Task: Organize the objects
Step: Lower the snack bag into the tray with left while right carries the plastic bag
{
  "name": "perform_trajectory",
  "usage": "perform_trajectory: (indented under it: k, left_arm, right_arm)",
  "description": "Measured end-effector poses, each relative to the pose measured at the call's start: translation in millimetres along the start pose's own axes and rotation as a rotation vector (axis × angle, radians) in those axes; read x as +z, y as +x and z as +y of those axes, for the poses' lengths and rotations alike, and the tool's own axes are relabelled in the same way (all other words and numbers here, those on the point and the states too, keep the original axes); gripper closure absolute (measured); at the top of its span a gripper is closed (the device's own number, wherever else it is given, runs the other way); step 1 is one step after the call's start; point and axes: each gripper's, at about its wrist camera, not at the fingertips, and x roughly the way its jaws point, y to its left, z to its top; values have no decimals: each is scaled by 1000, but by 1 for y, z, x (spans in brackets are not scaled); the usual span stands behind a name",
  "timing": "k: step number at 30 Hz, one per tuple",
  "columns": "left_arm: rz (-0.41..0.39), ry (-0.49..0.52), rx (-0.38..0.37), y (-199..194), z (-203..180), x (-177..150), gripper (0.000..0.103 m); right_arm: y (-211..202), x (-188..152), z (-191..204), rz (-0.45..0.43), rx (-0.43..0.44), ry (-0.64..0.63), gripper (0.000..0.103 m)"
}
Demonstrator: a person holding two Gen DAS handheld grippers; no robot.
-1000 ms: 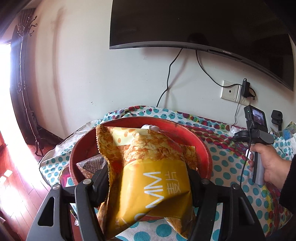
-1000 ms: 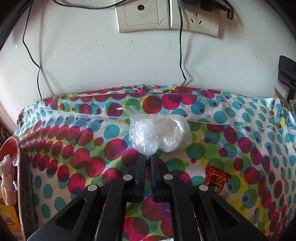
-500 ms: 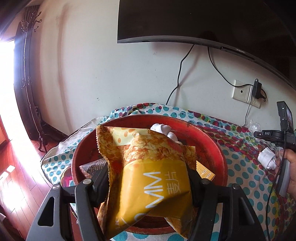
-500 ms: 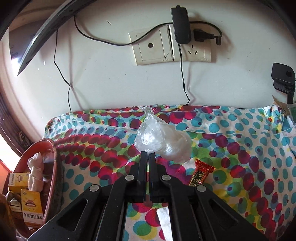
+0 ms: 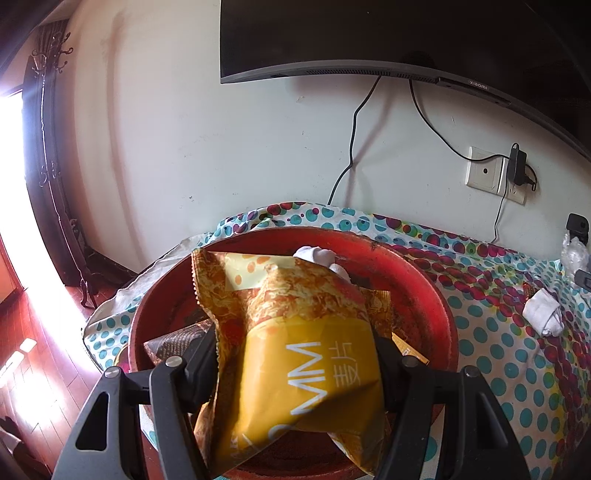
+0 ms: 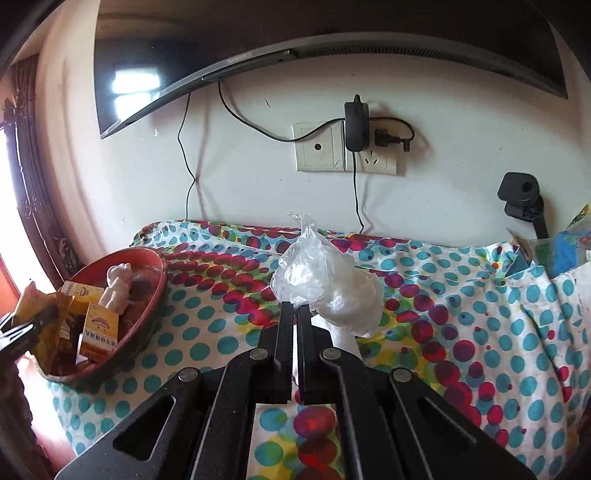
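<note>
My left gripper (image 5: 295, 354) is shut on a yellow snack bag (image 5: 295, 332) and holds it over the round red tray (image 5: 424, 280). The tray holds a white rolled cloth (image 5: 317, 256), a brown packet (image 5: 177, 336) and small boxes (image 6: 99, 325). My right gripper (image 6: 294, 314) is shut on a crumpled clear plastic bag (image 6: 325, 284), lifted above the dotted tablecloth (image 6: 461, 314). The tray also shows at the left of the right wrist view (image 6: 147, 306). A rolled white sock (image 5: 545, 312) lies on the cloth right of the tray.
A wall (image 5: 221, 147) stands behind the table, with a TV (image 5: 406, 33), sockets (image 6: 343, 147) with a charger and hanging cables. A black camera mount (image 6: 521, 199) and papers (image 6: 561, 251) are at the far right. The wooden floor (image 5: 33, 350) drops off left of the tray.
My right gripper has lifted the plastic bag off the cloth and pulled back and up, showing the tray. My left gripper still holds the snack bag over the tray and has shifted slightly.
</note>
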Motion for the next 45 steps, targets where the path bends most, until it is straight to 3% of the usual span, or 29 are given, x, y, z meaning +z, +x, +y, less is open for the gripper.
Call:
perform_trajectory:
  k: [10,25,33,39,45]
  left_arm:
    - [41,15,36,15,-6,3,35]
    - [99,18,55,40,8,30,35]
    - [123,45,76,69,-6,57,35]
    - [157,58,29,91,-34,93,35]
    - [190,122,10,114,-62,92,34]
  right_arm:
    - [-54,-40,-2,-49,29,-73,101]
    - [-74,-85,5,-44,80,-22,101]
    - [-76,-93,9,-35,117,4,101]
    - [-76,-95,11,-33,123,21,100]
    - [-77,-96,14,-30,114,4,100]
